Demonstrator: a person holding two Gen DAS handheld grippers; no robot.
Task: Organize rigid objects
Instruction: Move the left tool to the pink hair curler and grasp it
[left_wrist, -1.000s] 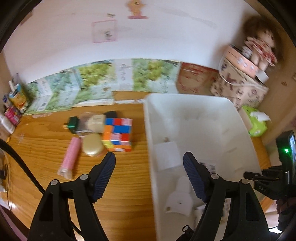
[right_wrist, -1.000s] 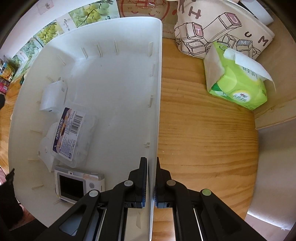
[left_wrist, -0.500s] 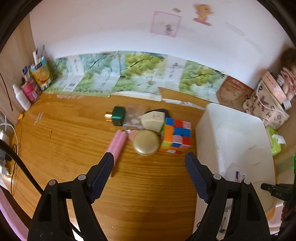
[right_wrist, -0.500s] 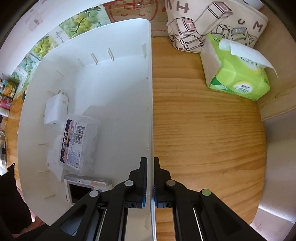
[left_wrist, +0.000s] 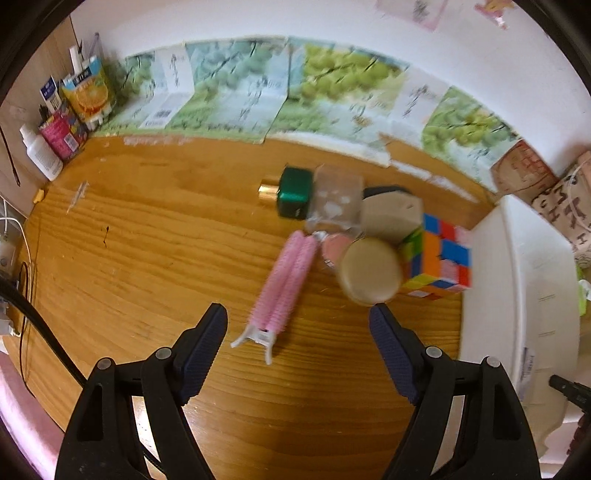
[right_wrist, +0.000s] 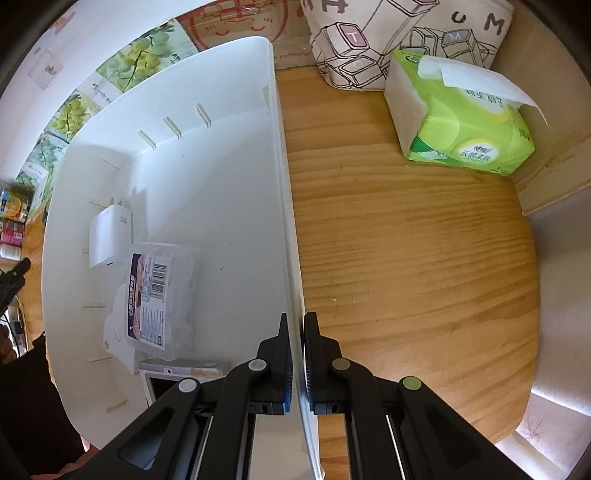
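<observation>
Left tool (left_wrist: 297, 319) spread wide, empty, over mid-tabletop | pink hair clip (left_wrist: 286, 286) lies just ahead between my jaws, long axis running away from me, white handles toward me | right tool (right_wrist: 298, 338) clamped on bin wall (right_wrist: 286, 221) | left nearer.

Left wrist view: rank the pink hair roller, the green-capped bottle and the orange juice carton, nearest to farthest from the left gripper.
From the left gripper:
1. Pink hair roller, just ahead between the fingers.
2. Green-capped bottle, mid-table behind it.
3. Orange juice carton, far left corner by the wall.
</observation>
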